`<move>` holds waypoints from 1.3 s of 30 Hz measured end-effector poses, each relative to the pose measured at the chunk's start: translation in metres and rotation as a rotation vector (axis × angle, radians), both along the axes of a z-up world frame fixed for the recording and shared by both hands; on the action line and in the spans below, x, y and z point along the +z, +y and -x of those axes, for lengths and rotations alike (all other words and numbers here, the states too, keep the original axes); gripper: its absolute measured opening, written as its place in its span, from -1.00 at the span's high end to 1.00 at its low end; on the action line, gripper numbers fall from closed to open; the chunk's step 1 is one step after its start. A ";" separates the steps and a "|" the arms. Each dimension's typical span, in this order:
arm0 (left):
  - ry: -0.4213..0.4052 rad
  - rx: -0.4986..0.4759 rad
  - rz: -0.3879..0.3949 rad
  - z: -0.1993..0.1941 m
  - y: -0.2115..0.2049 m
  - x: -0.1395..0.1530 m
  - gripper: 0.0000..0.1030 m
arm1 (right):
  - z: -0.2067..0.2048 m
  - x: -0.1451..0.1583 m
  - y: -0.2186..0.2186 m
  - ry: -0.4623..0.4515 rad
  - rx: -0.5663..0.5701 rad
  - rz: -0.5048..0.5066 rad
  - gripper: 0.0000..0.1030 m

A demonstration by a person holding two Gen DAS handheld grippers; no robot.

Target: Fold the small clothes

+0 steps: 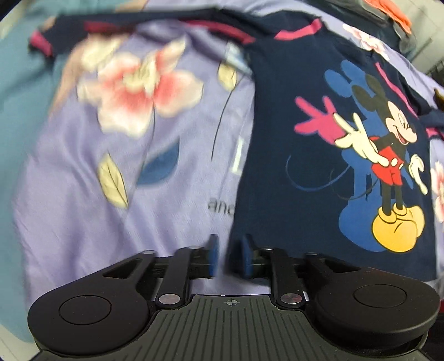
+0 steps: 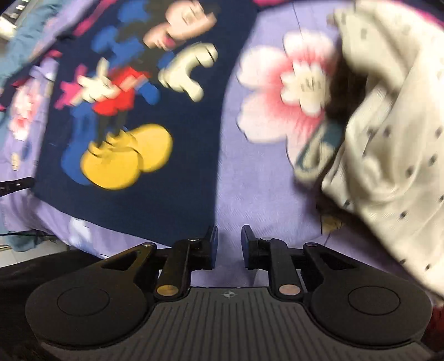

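A navy T-shirt point(image 1: 277, 125) with a cartoon mouse print and pink trim lies flat on a lavender floral bed sheet point(image 1: 83, 194). In the left wrist view its left edge runs down to just above my left gripper point(image 1: 230, 255). That gripper's blue pads stand slightly apart with only sheet showing between them. In the right wrist view the T-shirt point(image 2: 180, 180) fills the left side, and its right edge ends at the left finger of my right gripper point(image 2: 229, 244). The right gripper's jaws show a narrow gap with bare sheet point(image 2: 263, 180) in it. Both views are blurred.
A crumpled cream garment with small dark dots point(image 2: 388, 138) lies on the sheet to the right of the right gripper. Teal fabric point(image 1: 16, 83) borders the sheet on the left. An orange item point(image 1: 394, 11) sits past the T-shirt's far corner.
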State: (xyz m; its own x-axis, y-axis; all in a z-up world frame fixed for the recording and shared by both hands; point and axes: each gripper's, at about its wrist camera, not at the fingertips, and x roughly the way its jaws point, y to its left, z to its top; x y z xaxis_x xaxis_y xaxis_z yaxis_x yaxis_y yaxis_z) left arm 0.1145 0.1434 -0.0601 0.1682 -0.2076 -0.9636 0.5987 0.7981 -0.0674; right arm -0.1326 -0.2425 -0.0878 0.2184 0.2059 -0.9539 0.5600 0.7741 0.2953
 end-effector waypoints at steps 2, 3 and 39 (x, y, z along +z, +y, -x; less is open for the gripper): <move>-0.062 -0.046 -0.010 0.006 -0.015 0.009 -1.00 | -0.001 0.013 -0.001 -0.081 0.018 0.015 0.43; -0.089 -0.067 -0.009 0.008 -0.023 0.013 -1.00 | -0.004 0.018 0.001 -0.111 0.032 0.031 0.33; -0.012 -0.115 -0.063 0.064 -0.118 -0.015 -1.00 | 0.092 0.084 -0.234 -0.387 -0.697 0.248 -0.06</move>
